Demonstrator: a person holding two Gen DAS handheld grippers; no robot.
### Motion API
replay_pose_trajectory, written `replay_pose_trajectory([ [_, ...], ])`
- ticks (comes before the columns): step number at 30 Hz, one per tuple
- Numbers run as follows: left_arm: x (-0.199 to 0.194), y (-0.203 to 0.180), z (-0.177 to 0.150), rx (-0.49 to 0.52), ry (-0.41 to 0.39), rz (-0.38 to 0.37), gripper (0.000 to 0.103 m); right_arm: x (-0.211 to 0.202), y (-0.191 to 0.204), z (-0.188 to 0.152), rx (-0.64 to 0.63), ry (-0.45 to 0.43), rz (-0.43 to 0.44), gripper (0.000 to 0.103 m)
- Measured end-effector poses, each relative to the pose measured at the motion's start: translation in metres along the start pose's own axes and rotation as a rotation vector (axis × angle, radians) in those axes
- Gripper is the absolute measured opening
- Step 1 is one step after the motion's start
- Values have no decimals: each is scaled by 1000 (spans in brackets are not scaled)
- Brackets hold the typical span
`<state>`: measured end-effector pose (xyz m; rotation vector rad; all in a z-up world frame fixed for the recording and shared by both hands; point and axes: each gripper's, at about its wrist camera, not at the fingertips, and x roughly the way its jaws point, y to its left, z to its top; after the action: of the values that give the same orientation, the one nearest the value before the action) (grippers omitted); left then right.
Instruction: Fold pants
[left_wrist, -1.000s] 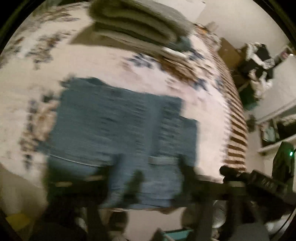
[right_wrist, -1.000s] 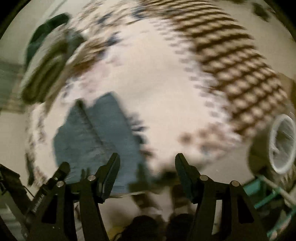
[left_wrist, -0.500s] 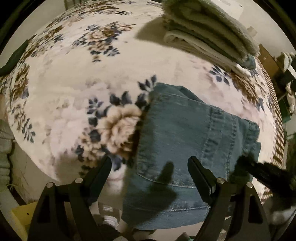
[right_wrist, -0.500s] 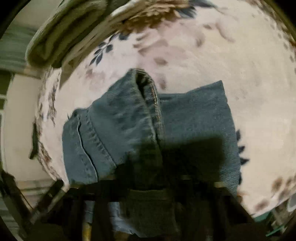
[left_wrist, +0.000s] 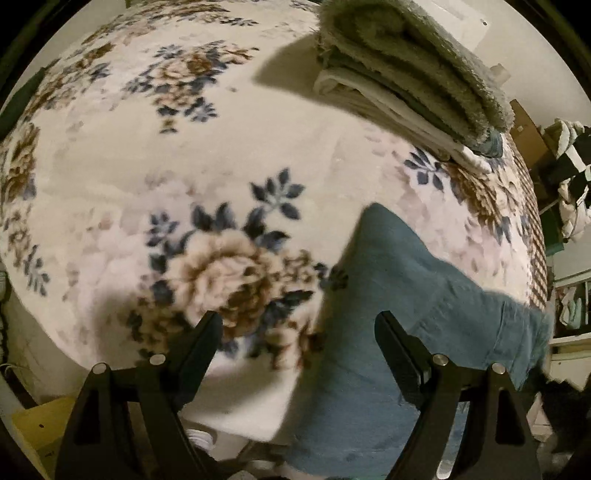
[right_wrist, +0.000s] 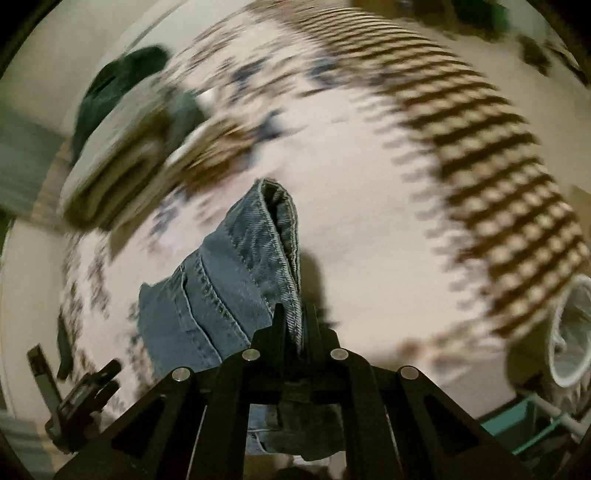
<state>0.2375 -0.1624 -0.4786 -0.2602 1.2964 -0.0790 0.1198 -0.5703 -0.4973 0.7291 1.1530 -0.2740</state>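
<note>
The folded blue denim pants (left_wrist: 399, 295) lie at the near right of the floral blanket in the left wrist view. My left gripper (left_wrist: 299, 332) is open and empty, held above the blanket just left of the pants. In the right wrist view my right gripper (right_wrist: 295, 317) is shut on a folded edge of the pants (right_wrist: 236, 266), which rises in a ridge away from the fingers. The left gripper (right_wrist: 85, 391) shows at the lower left of that view.
A stack of folded towels and linens (left_wrist: 406, 62) sits at the far right of the bed. The blanket's brown striped border (right_wrist: 498, 147) runs along the bed edge. A white basket (right_wrist: 572, 332) stands off the bed at the right. Clutter and shelves (left_wrist: 569, 177) lie beyond.
My right gripper has closed on the pants' folded edge and swings fast; its view is blurred. My left gripper has shifted left, so the pants sit further right in its view.
</note>
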Motion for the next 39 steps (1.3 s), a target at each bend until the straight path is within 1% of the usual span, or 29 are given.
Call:
replay_pose_trajectory([
  [2, 11, -11, 6, 13, 14, -16, 84, 1, -32, 6, 54, 15, -37, 8],
  [4, 26, -24, 12, 37, 37, -23, 84, 15, -43, 6, 47, 46, -71, 8],
  [5, 36, -32, 16, 50, 52, -30, 84, 28, -49, 6, 44, 92, -72, 9],
  [7, 54, -47, 24, 70, 87, -39, 84, 47, -57, 7, 79, 164, -57, 11],
  [9, 66, -57, 31, 89, 99, -35, 84, 52, -65, 9, 128, 184, -42, 29],
  [10, 71, -62, 36, 100, 97, -44, 84, 50, -72, 11, 170, 179, -24, 33],
  [11, 75, -65, 40, 108, 100, -53, 84, 48, -76, 11, 196, 164, 5, 44],
  [13, 89, -70, 50, 122, 120, -31, 84, 46, -84, 13, 233, 131, 65, 48],
  [14, 95, -70, 53, 119, 128, -33, 85, 47, -86, 15, 233, 126, 83, 51],
  [15, 100, -70, 56, 116, 138, -31, 87, 49, -86, 17, 229, 125, 92, 56],
  [16, 106, -68, 58, 110, 151, -28, 91, 55, -85, 20, 220, 128, 108, 58],
  [17, 111, -67, 60, 104, 157, -33, 93, 60, -85, 24, 215, 134, 126, 61],
  [19, 115, -66, 62, 107, 163, -33, 95, 77, -81, 32, 220, 174, 176, 62],
  [20, 115, -66, 62, 113, 161, -31, 95, 86, -75, 35, 229, 195, 193, 61],
  [21, 115, -67, 61, 123, 158, -28, 95, 94, -72, 36, 239, 208, 206, 31],
  [22, 115, -67, 61, 134, 153, -26, 95, 91, -67, 36, 223, 161, 200, 17],
  [23, 115, -66, 61, 138, 152, -30, 96, 88, -60, 37, 187, 150, 147, 9],
  [24, 116, -66, 61, 137, 153, -36, 97, 85, -55, 38, 158, 132, 98, 5],
  [25, 116, -65, 61, 137, 153, -44, 98, 78, -57, 38, 166, 102, 46, 5],
  [26, 118, -67, 62, 140, 154, -42, 98, 77, -64, 39, 192, 102, 47, 5],
  [27, 117, -67, 61, 139, 156, -39, 98, 80, -69, 39, 209, 123, 62, 5],
  [29, 111, -66, 63, 124, 157, -43, 98, 81, -69, 37, 195, 149, 89, 6],
  [31, 96, -59, 61, 112, 146, -51, 98, 74, -68, 34, 202, 179, 125, 11],
  [32, 88, -57, 58, 107, 136, -61, 98, 70, -67, 32, 217, 200, 134, 21],
  [33, 80, -55, 53, 105, 127, -70, 98, 63, -69, 28, 229, 209, 148, 44],
  [35, 66, -50, 36, 106, 125, -82, 98, 47, -77, 16, 254, 201, 145, 63],
  [36, 63, -47, 27, 104, 133, -86, 98, 43, -81, 9, 272, 202, 142, 63],
  [38, 60, -43, 7, 98, 162, -90, 98, 45, -96, -15, 342, 255, 134, 63],
  [39, 61, -43, -2, 99, 173, -87, 98, 52, -105, -28, 394, 296, 142, 63],
])
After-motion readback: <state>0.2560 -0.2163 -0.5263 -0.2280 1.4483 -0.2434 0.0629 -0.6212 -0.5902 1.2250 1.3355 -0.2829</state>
